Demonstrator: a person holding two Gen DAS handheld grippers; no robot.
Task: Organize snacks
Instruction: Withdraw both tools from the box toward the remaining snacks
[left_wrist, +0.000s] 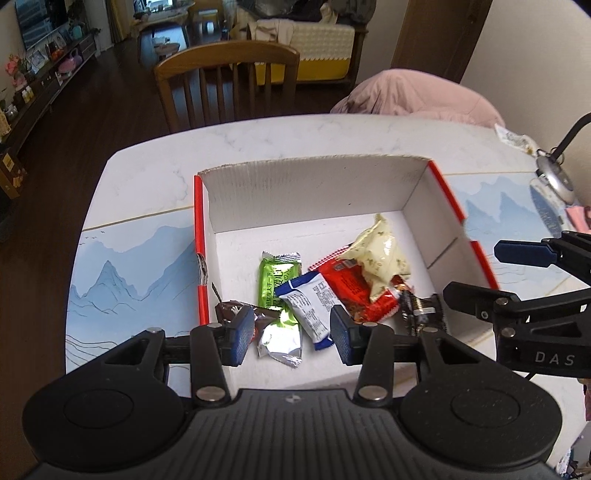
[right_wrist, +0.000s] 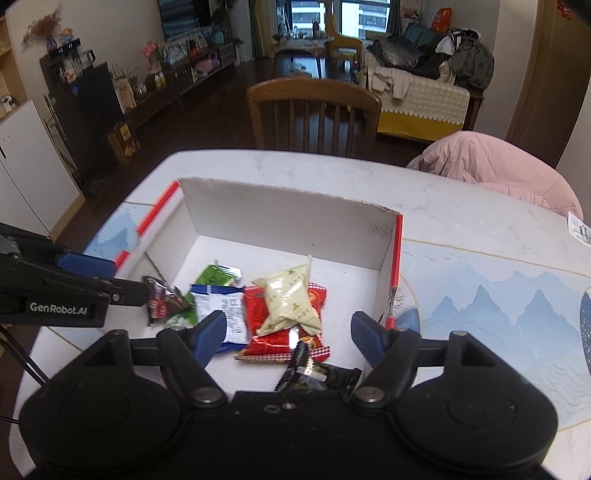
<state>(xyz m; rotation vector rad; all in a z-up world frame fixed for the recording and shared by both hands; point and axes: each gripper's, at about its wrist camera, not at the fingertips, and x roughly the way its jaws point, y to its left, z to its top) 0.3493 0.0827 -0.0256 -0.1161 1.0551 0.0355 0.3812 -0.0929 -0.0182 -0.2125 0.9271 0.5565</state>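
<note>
A white cardboard box with a red rim (left_wrist: 201, 236) (right_wrist: 397, 254) stands on the table. Inside lie a green packet (left_wrist: 273, 280) (right_wrist: 218, 275), a blue-and-white packet (left_wrist: 310, 306) (right_wrist: 225, 306), a red packet (left_wrist: 347, 288) (right_wrist: 273, 339) and a cream packet (left_wrist: 380, 258) (right_wrist: 290, 299) on top of the red one. A dark brown packet (left_wrist: 231, 308) (right_wrist: 160, 301) rests at the left, and a black packet (left_wrist: 417, 310) (right_wrist: 317, 376) at the near right. My left gripper (left_wrist: 293, 332) (right_wrist: 127, 278) hovers open over the near left of the box. My right gripper (right_wrist: 288, 325) (left_wrist: 472, 271) stands open above the black packet, holding nothing.
The table (left_wrist: 147, 177) has a marble top and a blue mountain print. A wooden chair (left_wrist: 229, 74) (right_wrist: 314, 107) stands at the far side. A pink padded coat (left_wrist: 417, 96) (right_wrist: 491, 162) lies at the far right. A lamp (left_wrist: 554, 177) and a small wrapper (left_wrist: 513, 138) sit at the right edge.
</note>
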